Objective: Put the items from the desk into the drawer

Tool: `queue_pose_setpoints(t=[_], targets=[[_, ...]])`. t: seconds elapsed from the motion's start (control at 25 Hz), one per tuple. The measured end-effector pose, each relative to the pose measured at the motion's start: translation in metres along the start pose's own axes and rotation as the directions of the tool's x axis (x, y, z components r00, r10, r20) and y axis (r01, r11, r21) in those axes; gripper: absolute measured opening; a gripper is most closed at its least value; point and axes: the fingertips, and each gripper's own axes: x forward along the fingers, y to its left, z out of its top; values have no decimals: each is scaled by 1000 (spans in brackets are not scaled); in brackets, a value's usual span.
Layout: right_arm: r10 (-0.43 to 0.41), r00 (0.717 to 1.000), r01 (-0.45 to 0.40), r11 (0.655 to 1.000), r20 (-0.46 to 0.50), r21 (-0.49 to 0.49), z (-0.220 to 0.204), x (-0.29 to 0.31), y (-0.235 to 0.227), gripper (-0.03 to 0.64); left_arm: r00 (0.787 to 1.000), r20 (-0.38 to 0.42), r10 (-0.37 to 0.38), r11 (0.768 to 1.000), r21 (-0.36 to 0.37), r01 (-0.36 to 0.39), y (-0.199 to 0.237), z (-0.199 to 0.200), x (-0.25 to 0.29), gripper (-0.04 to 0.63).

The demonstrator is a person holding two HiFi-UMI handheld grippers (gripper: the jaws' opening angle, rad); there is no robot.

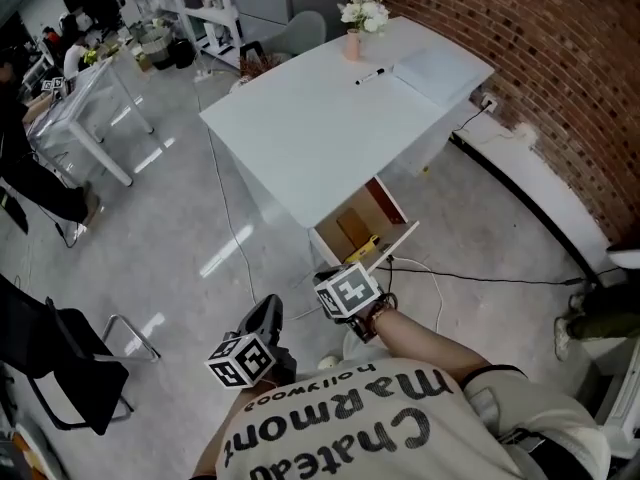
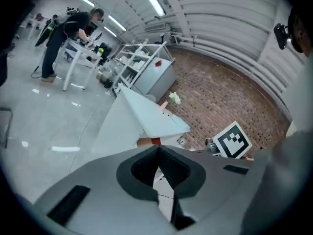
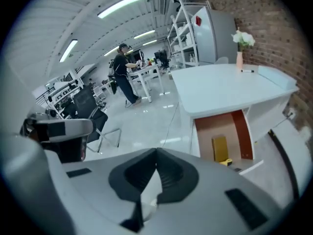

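Beyond the two grippers, a white desk [image 1: 300, 128] stood on a grey floor, one end close to a brick wall [image 1: 540, 68]. On its far end were a pink vase [image 1: 353, 44] of white flowers, a black marker [image 1: 370, 76] lying flat just beside it, and a pale sheet [image 1: 435, 68] near the wall end. None of these was touched by either gripper.

Under the near end of the desk the drawer [image 1: 395, 243] stood open, showing a brown interior with a yellow item [image 3: 219, 148] inside. A dark cable [image 1: 480, 280] ran across the floor between the drawer and the wall. A black chair [image 1: 60, 368] stood well apart on the left, and white tables [image 1: 80, 118] stood further off. In the right gripper view, a person [image 3: 122, 72] bent over one of those tables, with white shelving [image 3: 186, 28] behind.

Legible writing was limited to the wearer's shirt [image 1: 380, 428], seen upside down: "Chateau Marmont" and, smaller, "hollywood".

The left gripper [image 2: 157, 151] was held well short of the desk, its jaws together at the tips with nothing between them. The right gripper [image 3: 156, 153] was likewise closed and empty, and faced the open drawer from a distance.
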Motion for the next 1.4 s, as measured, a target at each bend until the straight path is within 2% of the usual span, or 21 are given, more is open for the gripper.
queue_pose_setpoints(t=[0.12,0.2,0.24,0.36,0.44,0.56,0.64,0.8,1.0,1.4], targets=[[9,995,-7,1000,101,-26,32,-30,22,3,995,9,-95,994,51,95,-29,27,-13,2],[55,977,-51,998,204,-26,61,-53,36,3,992,42,-119,989,93,115,-44,50,-23,2],[92,960,-88,996,265,-28,76,-67,44,3,990,68,-123,987,111,115,-51,62,-28,2],[172,878,-163,985,447,-58,120,-114,58,3,978,161,-133,982,153,108,-68,95,-40,2],[167,836,-134,986,523,-100,139,-142,61,3,970,195,-148,978,175,114,-80,109,-47,2],[162,809,-74,982,566,-175,159,-173,60,3,962,220,-160,974,194,118,-99,124,-46,2],[173,801,-65,977,574,-204,171,-185,53,3,956,245,-161,973,203,112,-111,133,-38,2],[176,796,-70,977,579,-200,185,-198,27,3,946,281,-163,969,228,100,-134,143,-20,2],[170,808,-88,981,564,-170,189,-207,-21,3,940,311,-142,973,218,75,-155,142,7,2],[183,818,-77,975,545,-211,192,-220,-101,3,926,359,-113,977,208,39,-194,134,68,2]])
